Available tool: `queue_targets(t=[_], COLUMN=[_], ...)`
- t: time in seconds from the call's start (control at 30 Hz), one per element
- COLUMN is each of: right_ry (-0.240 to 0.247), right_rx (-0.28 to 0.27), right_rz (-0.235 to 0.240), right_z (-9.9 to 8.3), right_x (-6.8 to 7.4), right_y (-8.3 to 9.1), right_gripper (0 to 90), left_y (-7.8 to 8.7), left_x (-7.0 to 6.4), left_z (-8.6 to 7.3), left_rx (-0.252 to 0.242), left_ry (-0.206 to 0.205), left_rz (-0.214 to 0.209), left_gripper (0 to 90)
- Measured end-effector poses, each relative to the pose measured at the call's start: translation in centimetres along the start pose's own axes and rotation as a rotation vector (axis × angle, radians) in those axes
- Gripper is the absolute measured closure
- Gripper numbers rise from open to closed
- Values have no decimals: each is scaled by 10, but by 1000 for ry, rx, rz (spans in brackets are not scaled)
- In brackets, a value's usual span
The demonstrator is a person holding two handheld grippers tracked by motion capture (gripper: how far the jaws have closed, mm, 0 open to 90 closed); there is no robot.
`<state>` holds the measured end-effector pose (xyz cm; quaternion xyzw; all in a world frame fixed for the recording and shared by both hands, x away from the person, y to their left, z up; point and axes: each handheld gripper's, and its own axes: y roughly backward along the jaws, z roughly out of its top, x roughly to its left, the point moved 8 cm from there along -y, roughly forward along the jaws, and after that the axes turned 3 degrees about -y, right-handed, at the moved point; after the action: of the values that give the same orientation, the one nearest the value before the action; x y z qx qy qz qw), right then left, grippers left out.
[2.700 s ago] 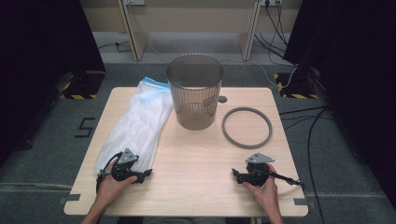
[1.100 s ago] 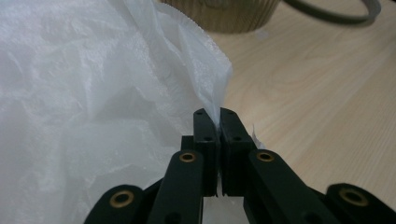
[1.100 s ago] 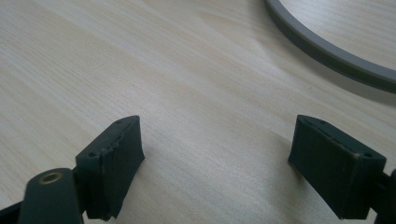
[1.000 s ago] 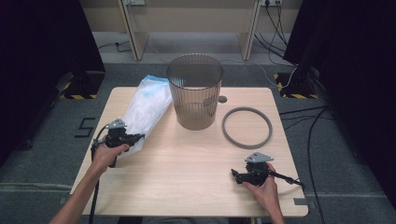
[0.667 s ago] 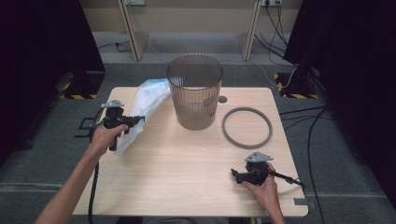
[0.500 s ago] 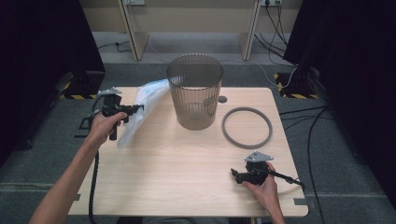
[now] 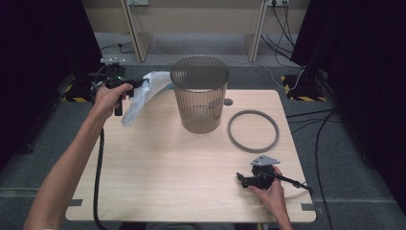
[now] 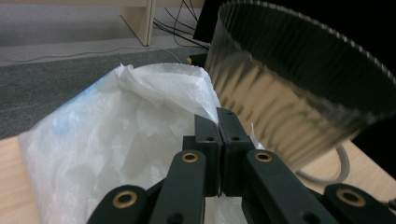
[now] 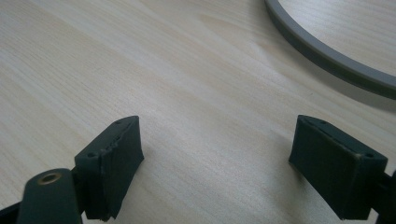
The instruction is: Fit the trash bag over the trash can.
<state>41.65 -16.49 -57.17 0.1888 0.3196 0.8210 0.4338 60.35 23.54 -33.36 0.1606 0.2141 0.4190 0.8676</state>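
Bag lifted off table at far-left corner, pinched by left claw; left gripper view shows the black jaws pressed together on a fold of the thin white plastic, no gap between them. Bag hangs loose below the claw, lower end near or touching the table edge, can't tell which. Ribbed grey bin stands upright just beside the bag, mouth open, rim close to the claw tip. Grey ring lies flat on the table right of the bin. Right claw rests on the table near the front right, jaws spread wide with nothing between them, ring edge ahead of it.

Step looks like lining the bin with the bag. To do it well: keep the pinch tight, the film is slippery and thin. Raise the bag until its lower end clears the rim, then carry it over the bin mouth. Bring the right claw in to catch the opposite edge of the bag opening so it spreads. Avoid knocking the bin, probably light and easily tipped.
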Motion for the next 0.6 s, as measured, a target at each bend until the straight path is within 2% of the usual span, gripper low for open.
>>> queue_targets(t=[0.03,0.07,0.17,0.3,0.43,0.47,0.5,0.6], right_ry=[-5,-5,-5,-4,-7,-7,-2,0], right_rx=[2,1,1,2,3,3,3,2], right_rz=[1,0,1,0,0,0,1,2], right_z=[0,0,0,0,0,0,0,0], right_x=[0,0,0,0,0,0,0,0], right_y=[0,0,0,0,0,0,0,0], right_gripper=[168,168,168,168,168,168,167,167], left_y=[-2,-2,-10,-18,-31,-31,-36,-42], left_x=[-2,-2,-9,-14,-30,-30,-38,-44], left_z=[7,7,29,41,62,62,71,81], left_rx=[-6,-6,-35,-44,-53,-53,-56,-67], left_ry=[1,1,9,12,-8,-8,-23,-21], left_rz=[1,1,2,4,7,7,4,1], left_gripper=[878,878,878,878,879,879,879,879])
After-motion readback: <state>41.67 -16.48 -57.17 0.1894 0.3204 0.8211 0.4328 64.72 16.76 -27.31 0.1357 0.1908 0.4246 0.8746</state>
